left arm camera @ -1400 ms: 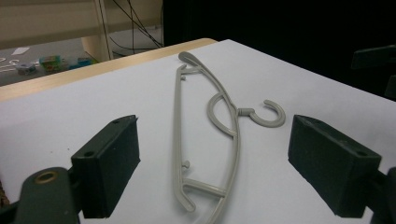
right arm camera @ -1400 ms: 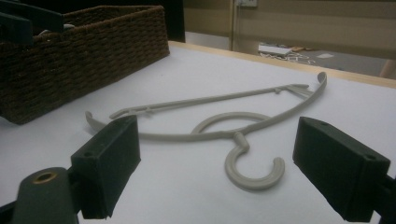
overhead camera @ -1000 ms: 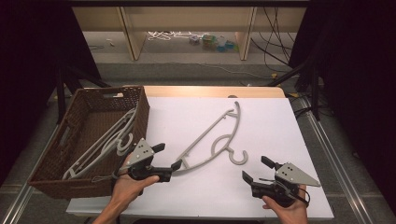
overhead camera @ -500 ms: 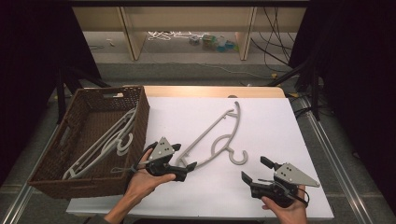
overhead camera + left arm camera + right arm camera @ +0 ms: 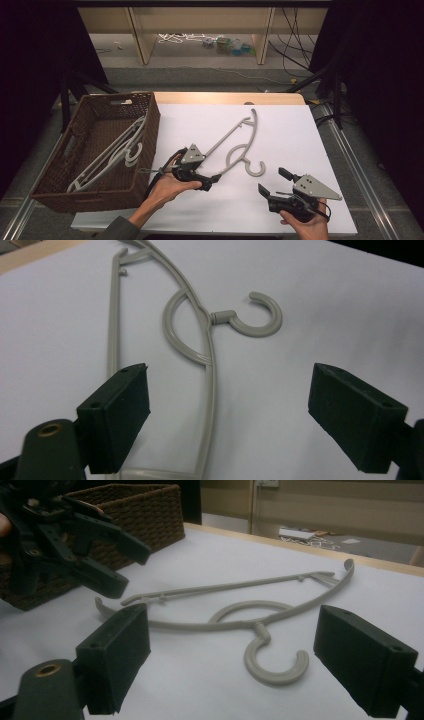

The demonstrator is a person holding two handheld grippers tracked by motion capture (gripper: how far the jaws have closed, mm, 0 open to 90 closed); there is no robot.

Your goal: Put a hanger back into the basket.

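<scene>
High view: grey plastic hanger [image 5: 239,145] flat on white table [image 5: 300,130].

Lab: black curtains [image 5: 45,60], floor cables [image 5: 295,35]

My left gripper [image 5: 212,181] sits low, jaws spread wide; my right gripper [image 5: 274,184] rests near me, jaws wide apart too.

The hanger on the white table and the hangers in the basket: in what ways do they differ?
The hanger on the table lies flat and alone on the white surface, while the hangers in the basket are stacked together and lean against the basket wall. The left gripper is open at the end of the table hanger; no gripper is near the basket hangers. All are pale grey plastic with a curved hook.
</scene>
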